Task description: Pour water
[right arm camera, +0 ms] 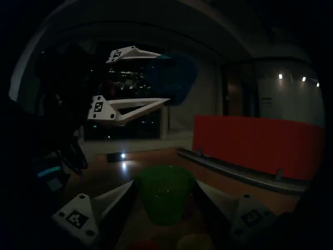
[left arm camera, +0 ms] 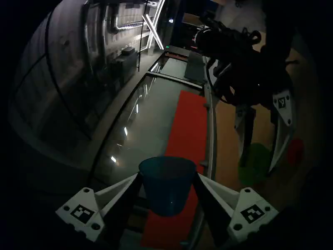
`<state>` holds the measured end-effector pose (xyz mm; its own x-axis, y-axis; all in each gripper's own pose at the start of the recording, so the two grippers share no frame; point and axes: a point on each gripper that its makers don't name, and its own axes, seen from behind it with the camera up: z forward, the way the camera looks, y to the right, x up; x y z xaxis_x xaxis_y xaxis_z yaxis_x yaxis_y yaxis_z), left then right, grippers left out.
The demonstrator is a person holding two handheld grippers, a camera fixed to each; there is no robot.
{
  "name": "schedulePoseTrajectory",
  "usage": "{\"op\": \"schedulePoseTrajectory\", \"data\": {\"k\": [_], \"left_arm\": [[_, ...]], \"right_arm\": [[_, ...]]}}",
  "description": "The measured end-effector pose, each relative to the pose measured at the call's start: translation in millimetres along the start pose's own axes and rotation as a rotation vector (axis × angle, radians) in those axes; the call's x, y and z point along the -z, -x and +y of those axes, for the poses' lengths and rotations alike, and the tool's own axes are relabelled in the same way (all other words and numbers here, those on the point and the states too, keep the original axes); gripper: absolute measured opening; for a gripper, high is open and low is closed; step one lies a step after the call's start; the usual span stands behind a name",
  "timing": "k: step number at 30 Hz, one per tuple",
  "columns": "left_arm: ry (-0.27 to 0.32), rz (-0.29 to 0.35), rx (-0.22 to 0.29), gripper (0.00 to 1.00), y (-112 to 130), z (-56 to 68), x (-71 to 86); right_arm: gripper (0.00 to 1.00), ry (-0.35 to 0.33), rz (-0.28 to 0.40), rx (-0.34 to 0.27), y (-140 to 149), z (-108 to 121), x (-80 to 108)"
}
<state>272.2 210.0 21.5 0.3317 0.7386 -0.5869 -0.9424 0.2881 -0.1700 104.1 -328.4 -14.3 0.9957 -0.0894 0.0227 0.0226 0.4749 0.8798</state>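
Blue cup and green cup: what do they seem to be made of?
Blue cup: probably plastic, opaque, satin; even colour, thin rim, faint glints on the wall. Green cup: probably plastic too, slightly translucent and glossier; its wall glows unevenly with small bright specks. The dim light leaves both uncertain.

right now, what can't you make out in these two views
- Water in the blue cup: left gripper view, too dark to see inside.
- Water level in the green cup: right gripper view, the light is too dim.
- Yellow thing: right gripper view, cut off by the bottom edge, so what it is stays unclear.
- Red blob: left gripper view, dark and blurred.
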Motion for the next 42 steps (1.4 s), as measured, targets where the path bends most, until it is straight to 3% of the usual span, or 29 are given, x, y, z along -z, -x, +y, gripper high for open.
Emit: {"op": "schedulePoseTrajectory", "data": {"k": [21,32,36,42], "left_arm": [[-0.028,0.047,0.708,0.86,28,-3.9,5.6],[-0.026,0.118,1.065,0.86,37,-5.9,10.4],[-0.024,0.128,1.137,0.86,43,-3.8,11.1],[-0.022,0.092,1.148,0.86,57,10.7,14.4]], "right_arm": [[1.0,0.02,0.008,0.011,-5,0,6.6],[1.0,0.03,0.005,0.017,-8,-2,9.3],[1.0,0.034,0.005,0.015,-10,-3,10.8],[1.0,0.047,0.003,0.012,-11,1,14.7]]}}
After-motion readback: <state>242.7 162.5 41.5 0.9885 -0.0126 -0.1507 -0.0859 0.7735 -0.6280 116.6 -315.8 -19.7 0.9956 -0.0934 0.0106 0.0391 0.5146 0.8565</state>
